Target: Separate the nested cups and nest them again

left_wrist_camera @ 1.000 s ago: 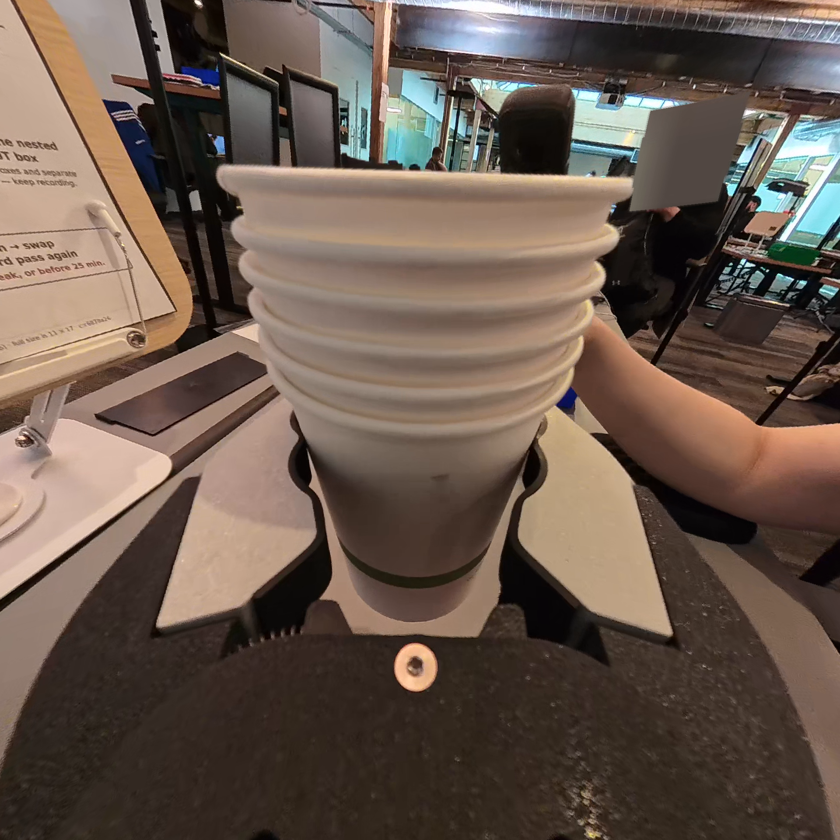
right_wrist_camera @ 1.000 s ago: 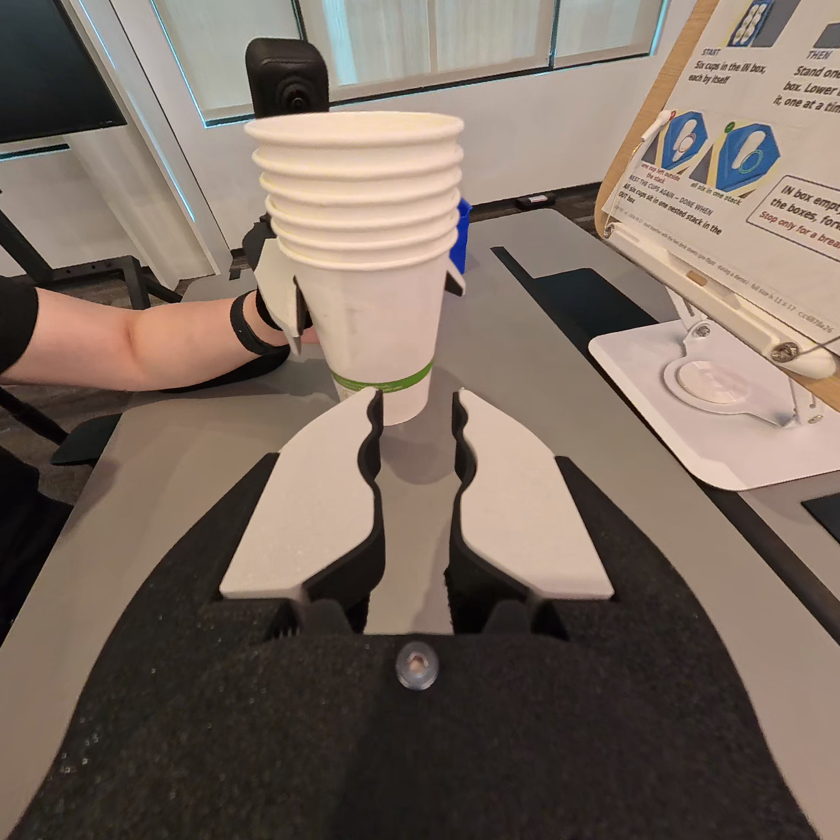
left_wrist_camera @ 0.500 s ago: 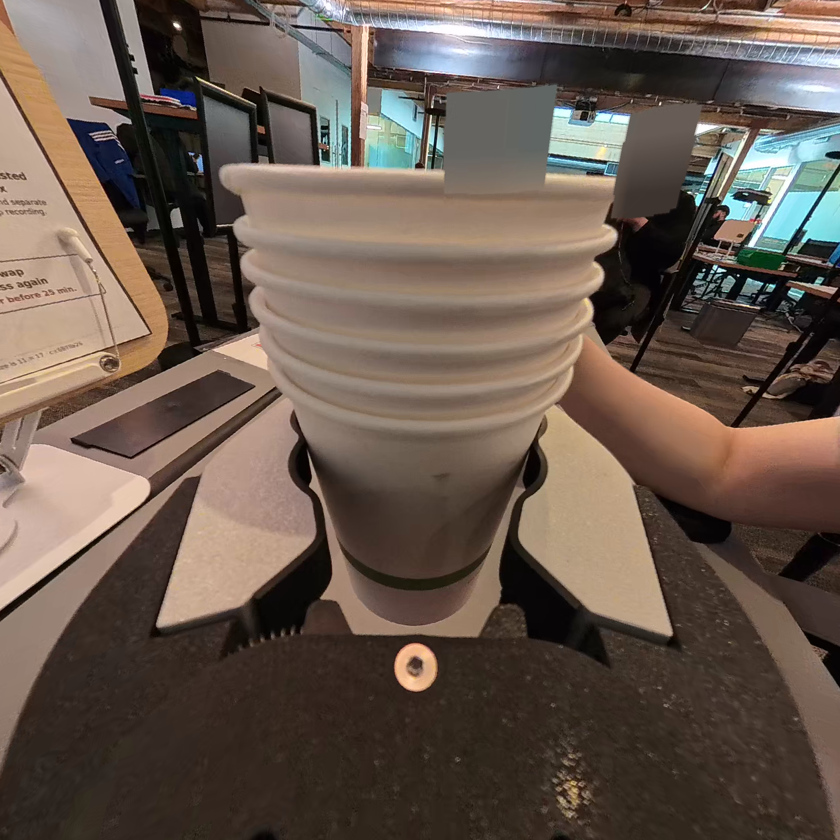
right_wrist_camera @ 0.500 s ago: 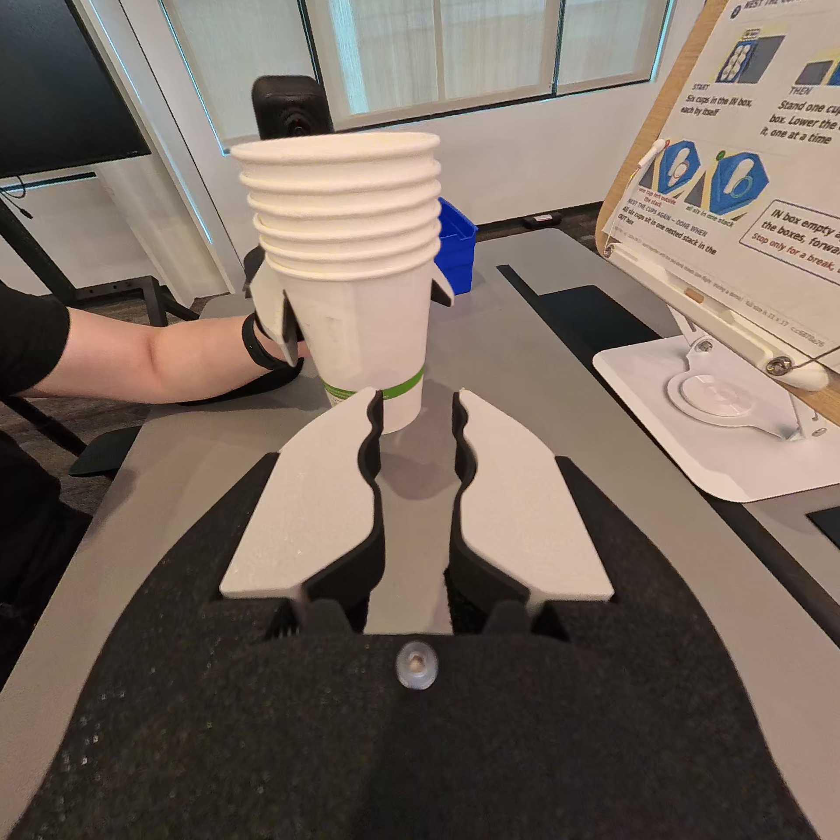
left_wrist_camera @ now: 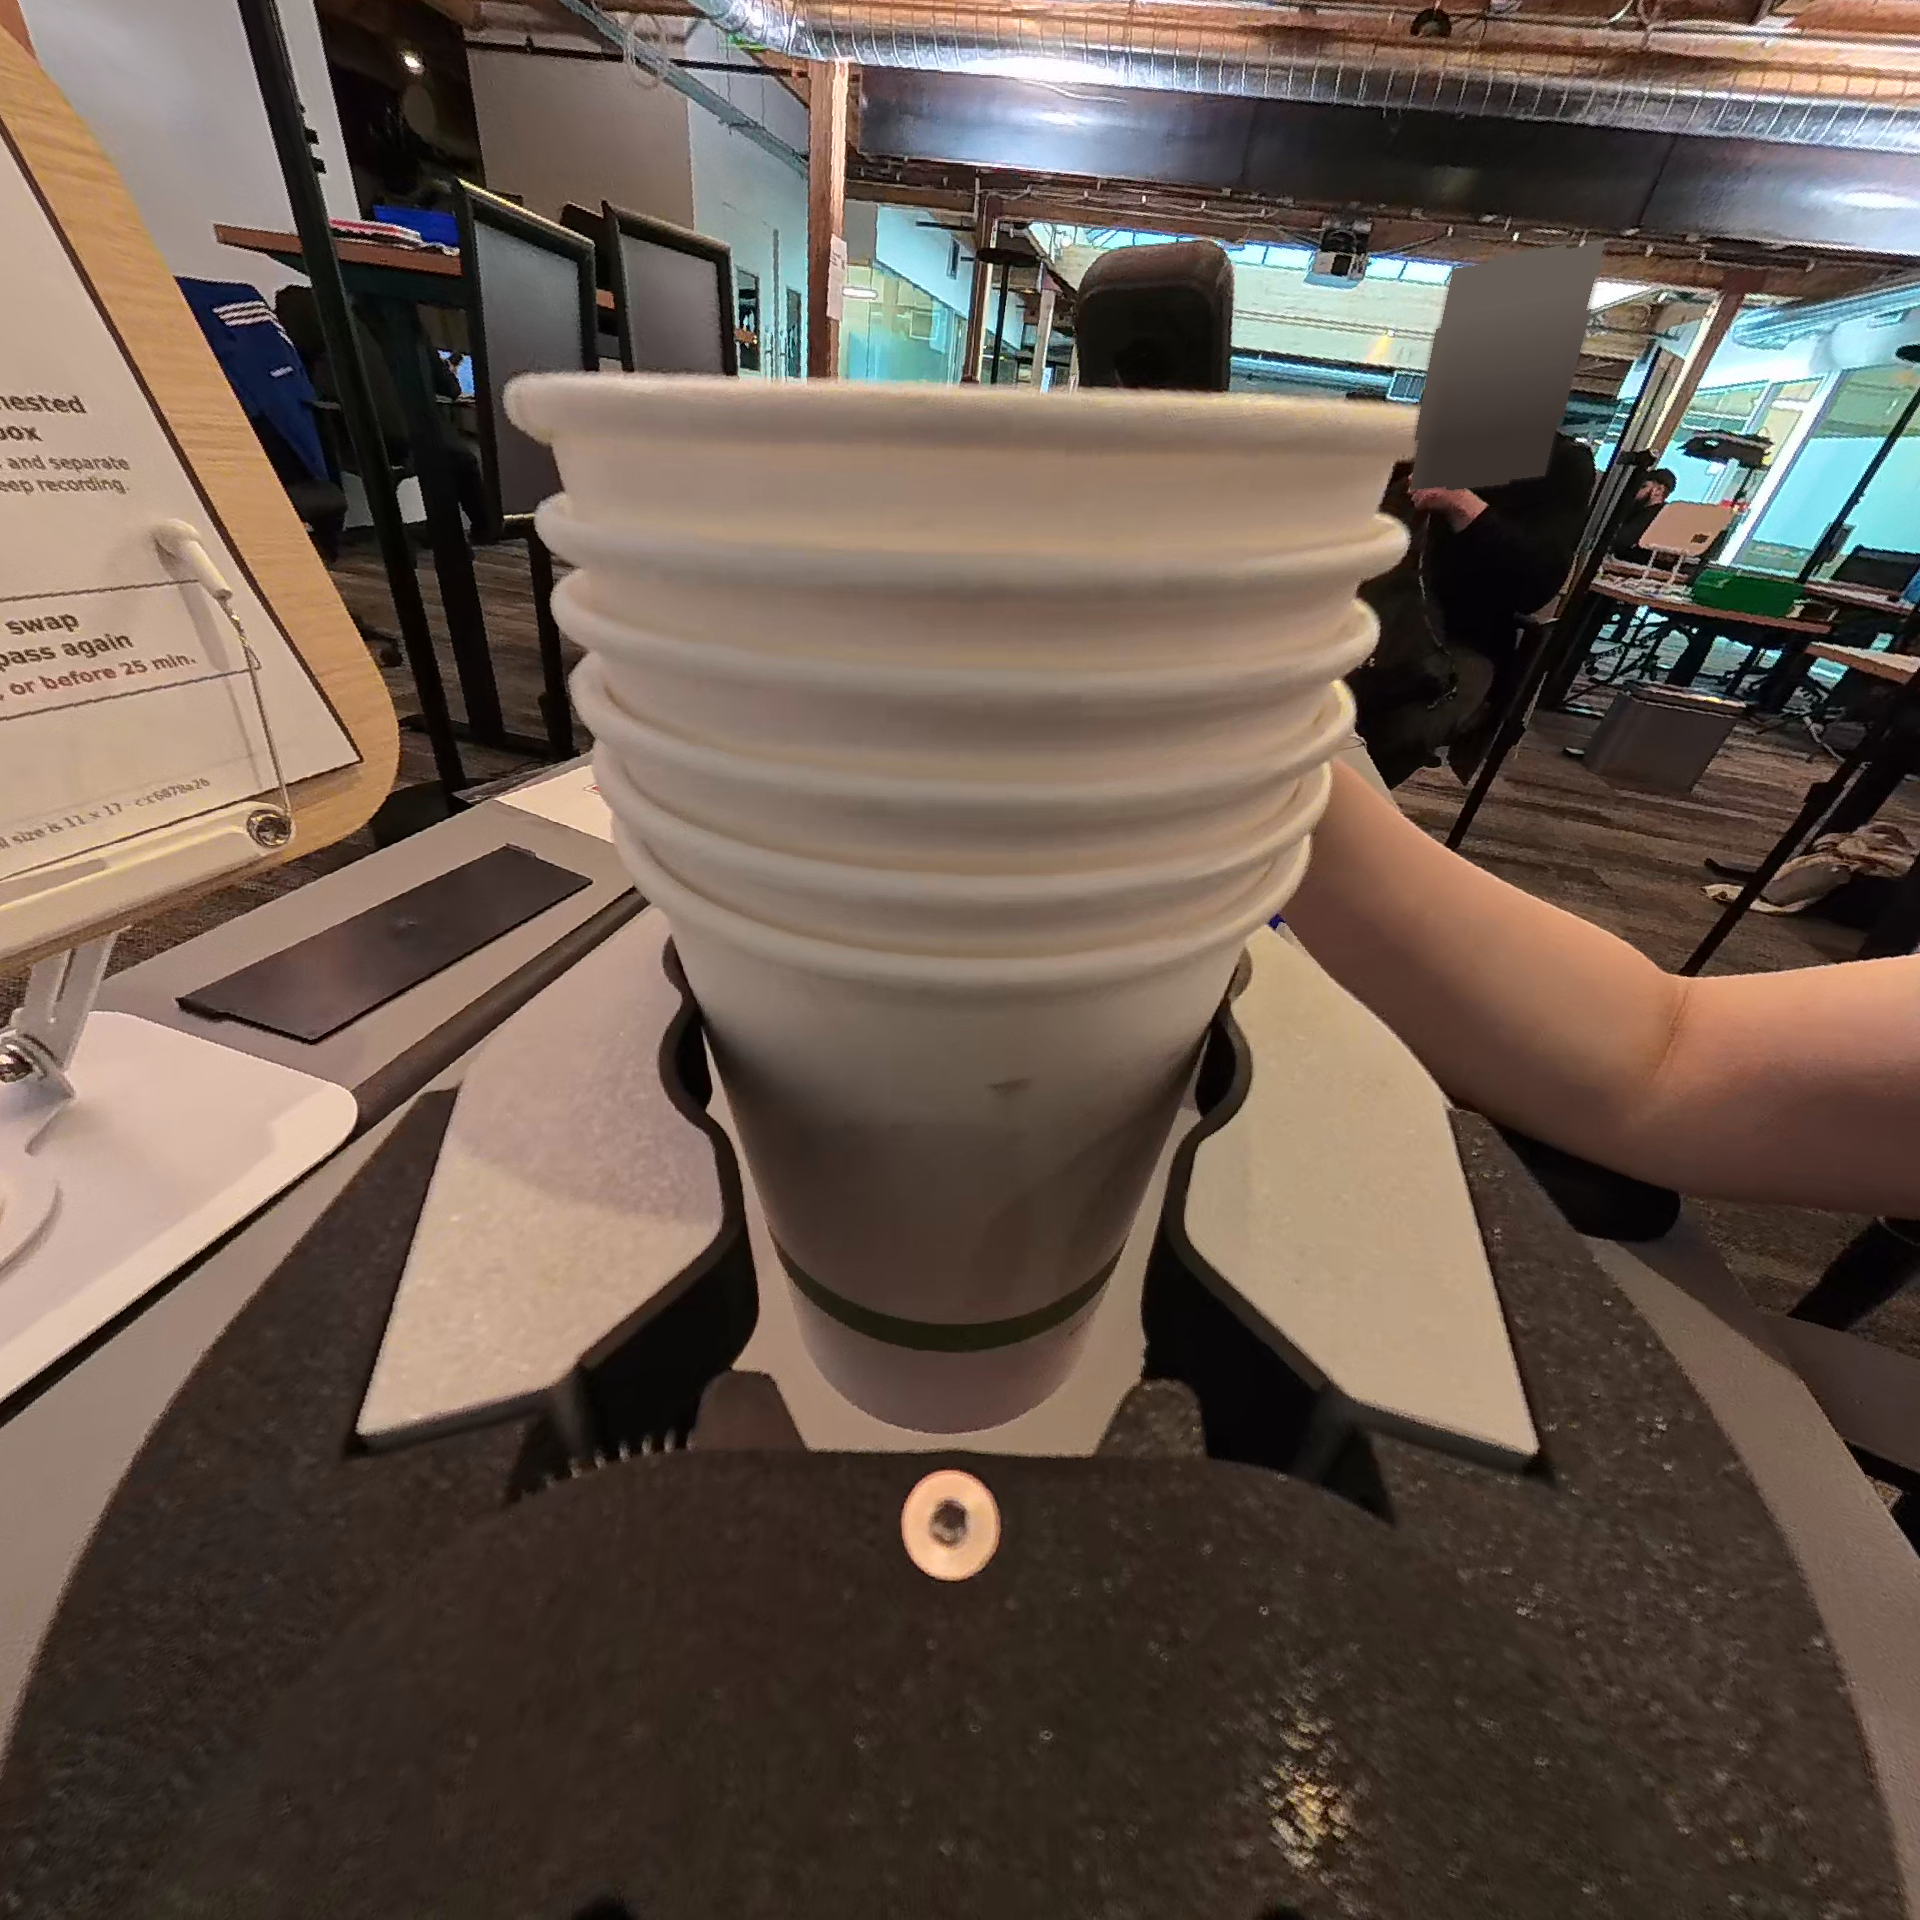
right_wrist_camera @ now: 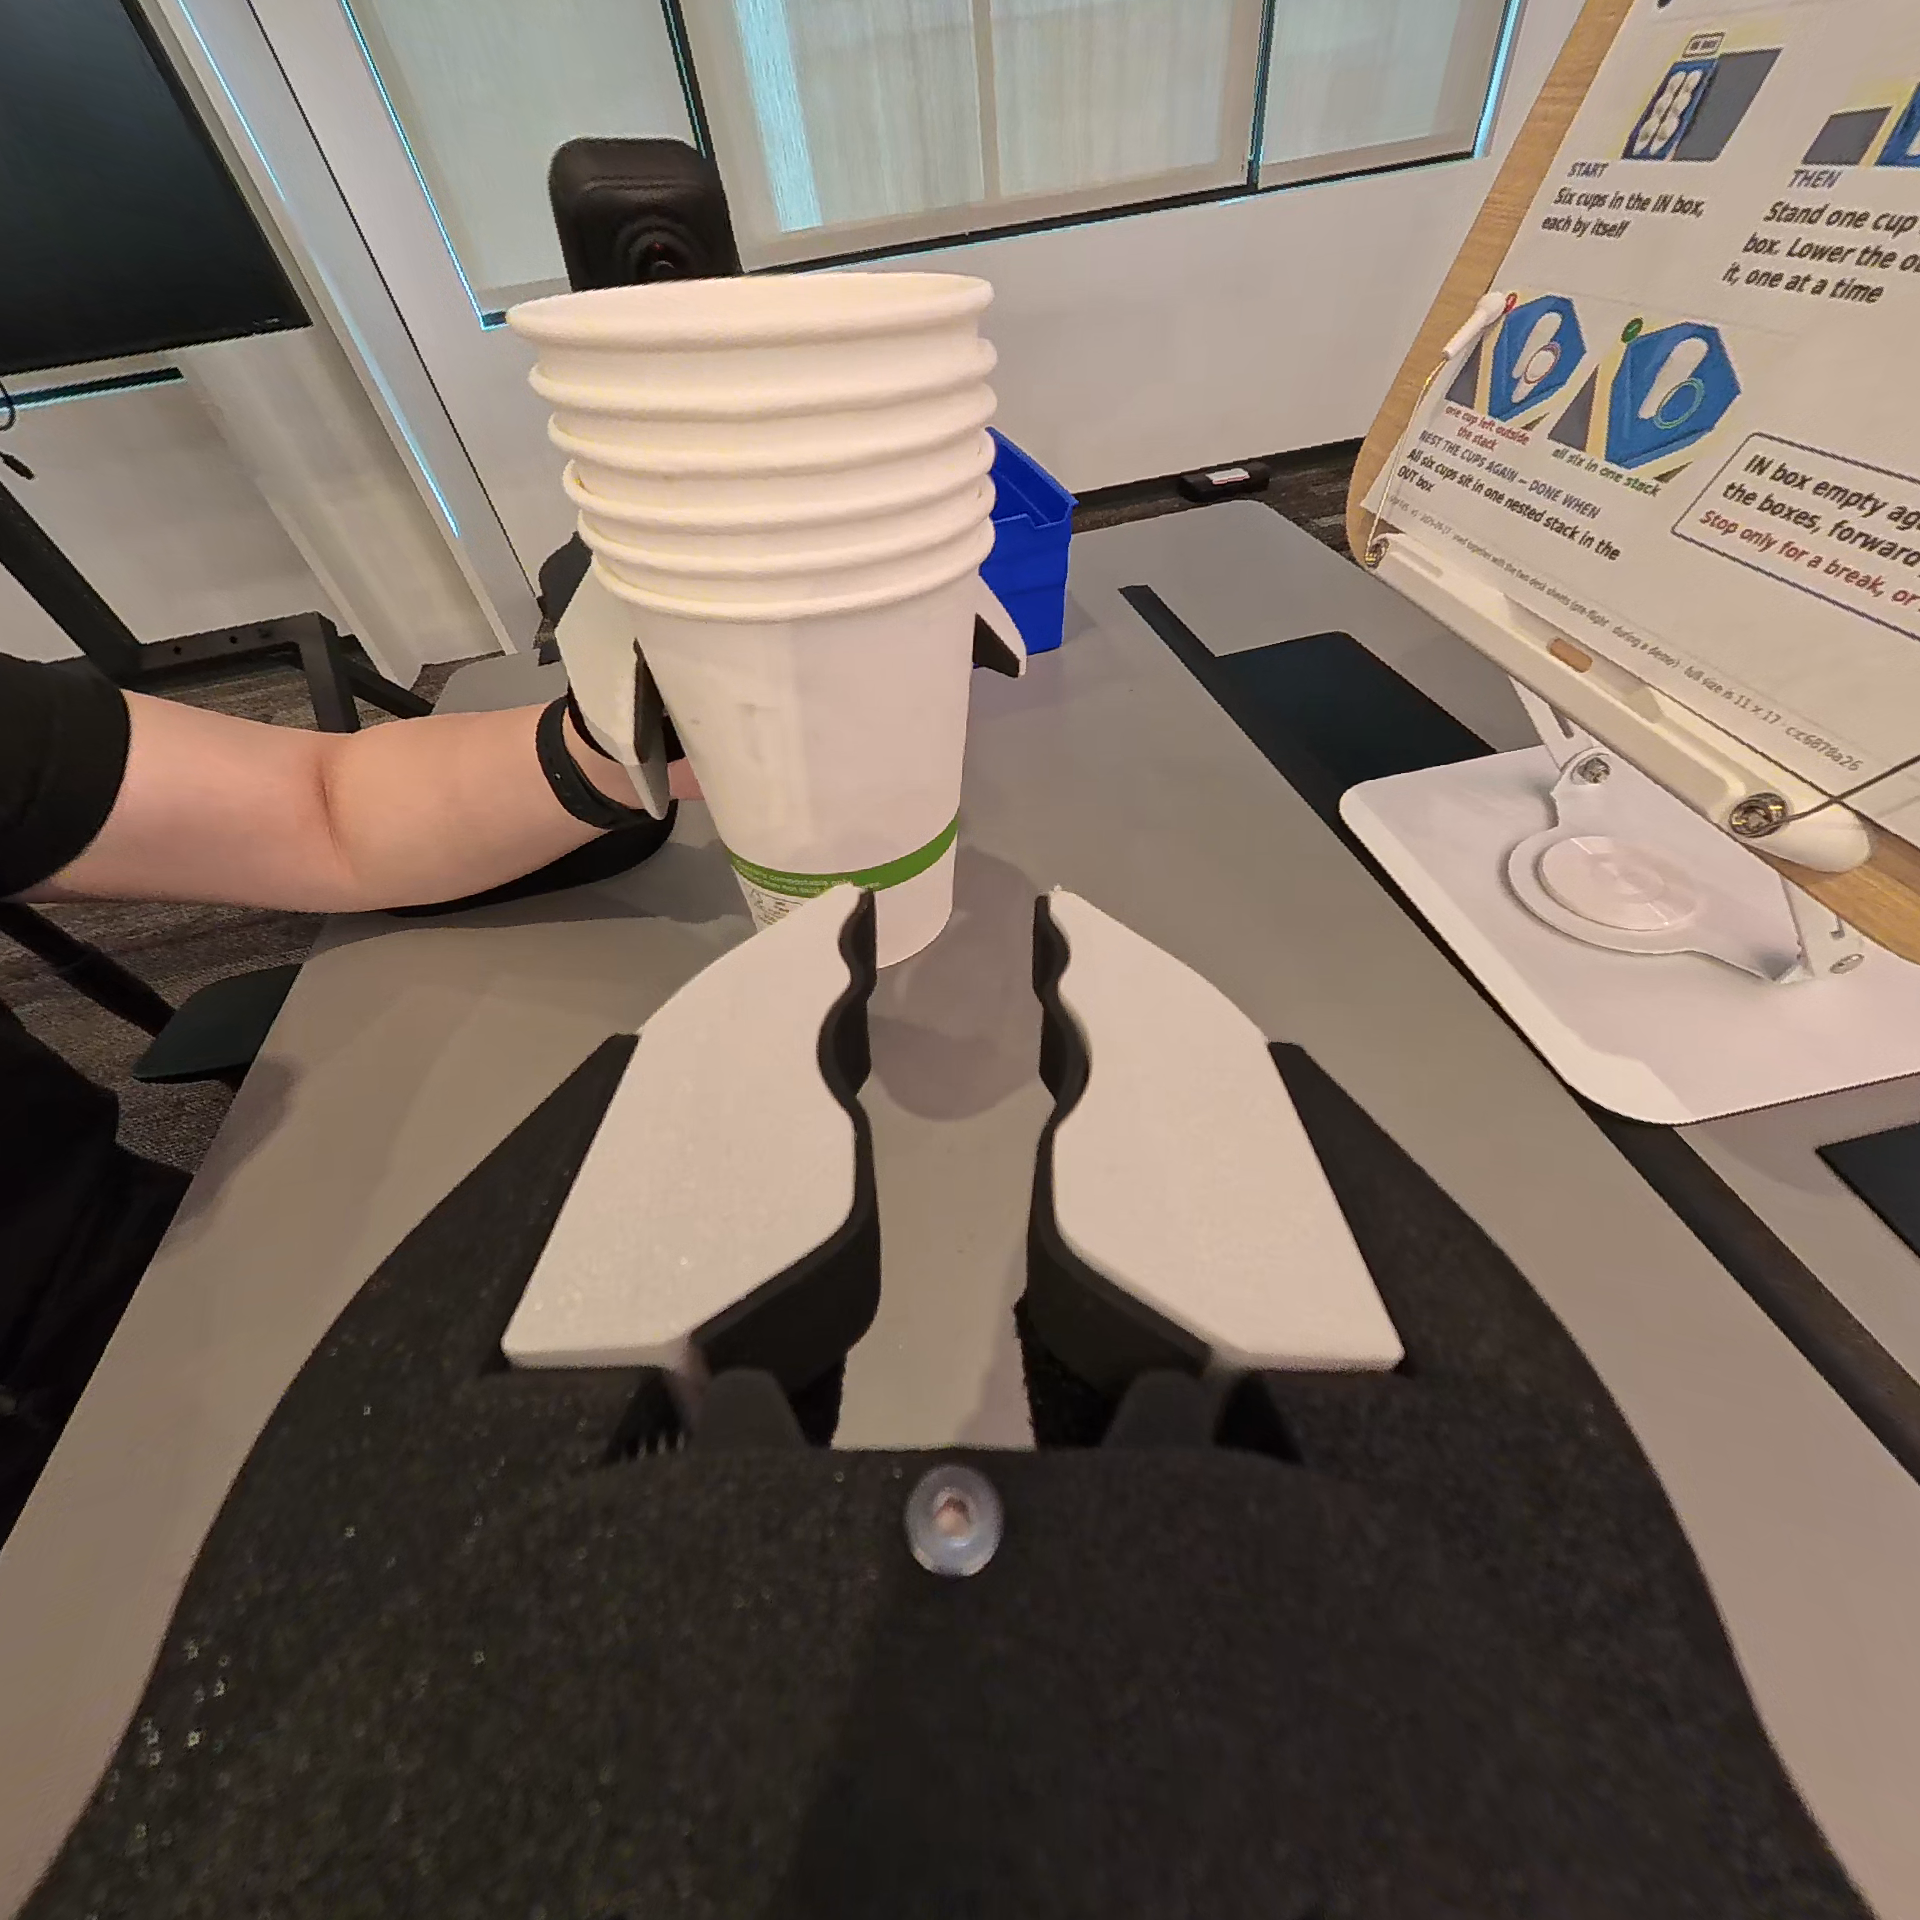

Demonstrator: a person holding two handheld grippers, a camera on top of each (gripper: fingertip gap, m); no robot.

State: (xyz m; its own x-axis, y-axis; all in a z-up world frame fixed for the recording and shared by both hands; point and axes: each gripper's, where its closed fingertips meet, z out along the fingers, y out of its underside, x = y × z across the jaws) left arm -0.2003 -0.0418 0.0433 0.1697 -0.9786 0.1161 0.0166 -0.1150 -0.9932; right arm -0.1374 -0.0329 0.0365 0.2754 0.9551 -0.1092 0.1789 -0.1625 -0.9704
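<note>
Grey table (right_wrist_camera: 1195,831), open office behind. Cup stack (right_wrist_camera: 769,540) standing upright near table middle, clamped low on the outermost cup by left gripper (left_wrist_camera: 951,1122). Right gripper (right_wrist_camera: 951,997) just short of stack, jaws narrow, holding nothing. Risks: cups jammed, whole stack lifting; squeezed wall buckling.

Location: open-plan office or lab workspace. Indicators: exposed ceiling ducting (left_wrist_camera: 1143,62), timber posts (left_wrist_camera: 826,218), rows of desks (left_wrist_camera: 1725,623) with seated people, glass partitions, a wall-mounted screen (right_wrist_camera: 114,177), and an instruction board (right_wrist_camera: 1683,343) standing on the grey table (right_wrist_camera: 1195,748).
</note>
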